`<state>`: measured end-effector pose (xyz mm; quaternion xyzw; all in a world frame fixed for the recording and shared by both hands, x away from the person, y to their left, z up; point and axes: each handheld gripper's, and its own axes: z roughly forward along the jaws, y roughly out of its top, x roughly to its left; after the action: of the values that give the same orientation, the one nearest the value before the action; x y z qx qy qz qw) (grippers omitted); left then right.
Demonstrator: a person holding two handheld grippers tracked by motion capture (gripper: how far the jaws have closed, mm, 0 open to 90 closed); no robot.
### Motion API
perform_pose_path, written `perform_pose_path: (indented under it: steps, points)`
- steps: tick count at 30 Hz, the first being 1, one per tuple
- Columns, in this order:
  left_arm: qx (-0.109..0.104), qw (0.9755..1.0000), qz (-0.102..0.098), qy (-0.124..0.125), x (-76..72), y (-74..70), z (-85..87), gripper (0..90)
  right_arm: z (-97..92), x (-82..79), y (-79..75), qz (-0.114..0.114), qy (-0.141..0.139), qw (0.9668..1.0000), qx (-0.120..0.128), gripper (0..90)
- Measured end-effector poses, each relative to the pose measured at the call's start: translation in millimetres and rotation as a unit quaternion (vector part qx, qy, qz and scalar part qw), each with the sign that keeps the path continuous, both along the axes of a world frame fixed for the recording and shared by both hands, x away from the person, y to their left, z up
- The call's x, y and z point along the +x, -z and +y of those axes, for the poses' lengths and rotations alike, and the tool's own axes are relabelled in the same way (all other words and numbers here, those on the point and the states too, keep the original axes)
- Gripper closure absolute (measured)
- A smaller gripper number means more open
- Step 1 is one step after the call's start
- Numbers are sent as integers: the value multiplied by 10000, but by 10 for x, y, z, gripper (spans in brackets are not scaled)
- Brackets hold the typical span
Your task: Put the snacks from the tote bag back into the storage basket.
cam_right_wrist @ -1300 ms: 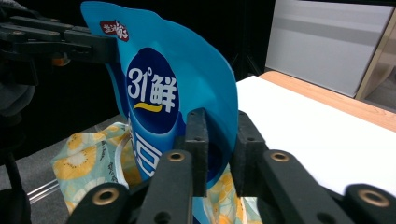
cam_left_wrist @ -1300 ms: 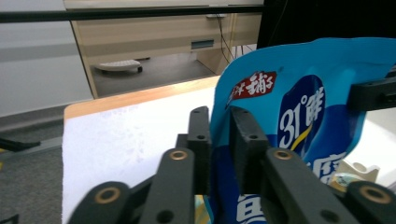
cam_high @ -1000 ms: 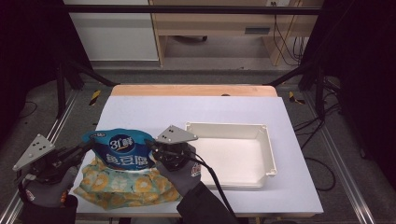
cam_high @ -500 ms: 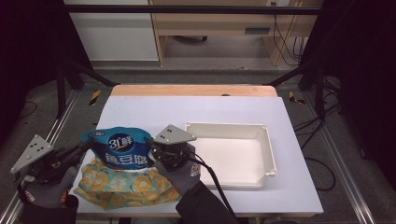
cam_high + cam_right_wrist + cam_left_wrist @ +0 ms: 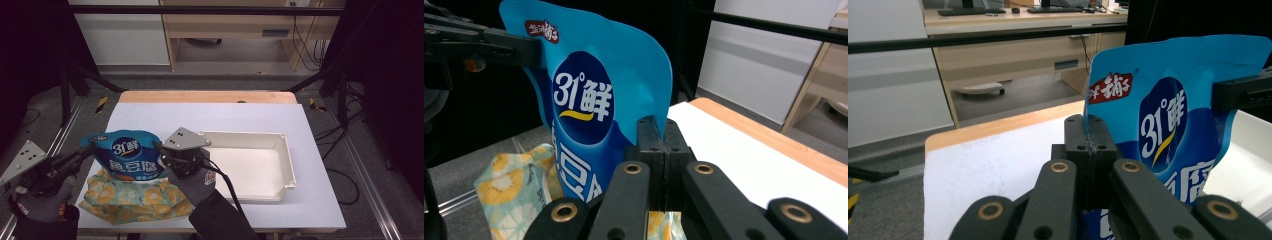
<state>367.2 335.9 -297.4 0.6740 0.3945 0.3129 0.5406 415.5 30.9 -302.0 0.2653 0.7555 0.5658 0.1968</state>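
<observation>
A glossy blue plastic snack pouch with white lettering (image 5: 129,157) hangs upright at the lower left of the high view, above a yellow-and-teal flower-printed cloth bag (image 5: 134,197) lying on the white tabletop (image 5: 240,117); the left gripper (image 5: 89,148) is clamped on the pouch's left edge, jaws pressed together on the film; the right gripper (image 5: 158,148) pinches its right edge likewise; a shallow white plastic tray (image 5: 287,162) sits just right of centre.

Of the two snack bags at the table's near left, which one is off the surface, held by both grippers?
The blue pouch with white "31°" lettering, pinched at its edges by the left gripper and right gripper. The yellow lemon-print bag lies flat beneath it.
</observation>
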Motion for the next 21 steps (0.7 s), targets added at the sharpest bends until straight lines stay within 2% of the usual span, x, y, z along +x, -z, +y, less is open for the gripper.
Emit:
perform_pose_path:
  steps: [21]
  points:
    - [93,9989,-449,22,-80,-518,-70,900,-77,-41,-534,-406,-39,9991,63,900]
